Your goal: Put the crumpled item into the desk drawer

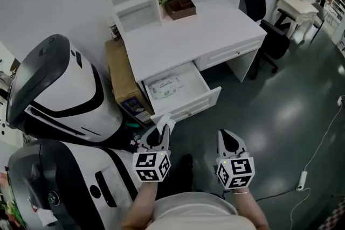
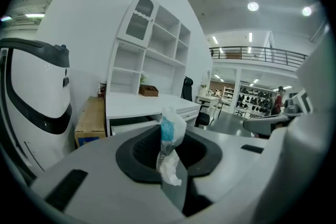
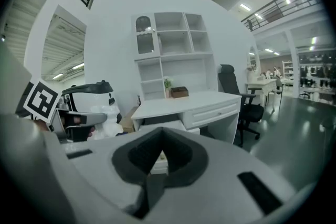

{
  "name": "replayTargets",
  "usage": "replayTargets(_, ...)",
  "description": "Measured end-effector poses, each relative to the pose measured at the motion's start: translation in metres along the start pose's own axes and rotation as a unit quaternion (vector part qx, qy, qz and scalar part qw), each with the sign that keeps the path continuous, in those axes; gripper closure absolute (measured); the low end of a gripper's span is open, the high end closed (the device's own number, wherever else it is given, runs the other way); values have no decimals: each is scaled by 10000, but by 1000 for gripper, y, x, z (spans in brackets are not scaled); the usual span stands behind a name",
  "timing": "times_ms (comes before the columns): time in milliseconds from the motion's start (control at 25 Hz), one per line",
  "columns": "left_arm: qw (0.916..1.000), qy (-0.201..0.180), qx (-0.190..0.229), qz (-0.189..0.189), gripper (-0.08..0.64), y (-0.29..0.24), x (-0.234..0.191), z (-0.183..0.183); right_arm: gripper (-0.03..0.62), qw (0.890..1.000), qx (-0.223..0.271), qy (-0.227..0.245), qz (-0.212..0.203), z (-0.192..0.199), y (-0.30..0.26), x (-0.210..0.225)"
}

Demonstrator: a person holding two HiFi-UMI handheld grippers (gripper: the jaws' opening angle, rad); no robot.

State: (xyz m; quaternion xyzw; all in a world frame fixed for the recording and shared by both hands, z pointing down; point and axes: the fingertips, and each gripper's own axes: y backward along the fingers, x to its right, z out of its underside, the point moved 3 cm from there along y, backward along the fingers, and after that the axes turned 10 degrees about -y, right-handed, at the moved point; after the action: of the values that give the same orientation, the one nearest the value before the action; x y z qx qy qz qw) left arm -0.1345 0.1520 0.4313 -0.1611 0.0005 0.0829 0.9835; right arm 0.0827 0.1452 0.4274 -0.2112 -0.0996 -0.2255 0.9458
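the crumpled item (image 1: 165, 119) is pinched in the left gripper (image 1: 160, 127), near the open drawer (image 1: 211, 95) of the desk (image 1: 205, 35) but not yet over it. the right gripper (image 1: 228, 136) is closed and empty. the step in hand is the carrying; next, i think, the left one must reach over the drawer and release.

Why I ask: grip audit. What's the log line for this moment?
left gripper: shut on crumpled item | right gripper: shut, empty | desk drawer: open
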Motion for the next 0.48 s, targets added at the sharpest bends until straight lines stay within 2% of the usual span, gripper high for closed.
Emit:
replayTargets(280, 10000, 33, -36, 68, 500, -52, -31, -17, 591, 9999, -33, 12, 156, -25, -53, 5)
replayTargets(480, 9999, 18, 97, 120, 500, -81, -51, -35, 591, 9998, 90, -58, 180, -43, -81, 3)
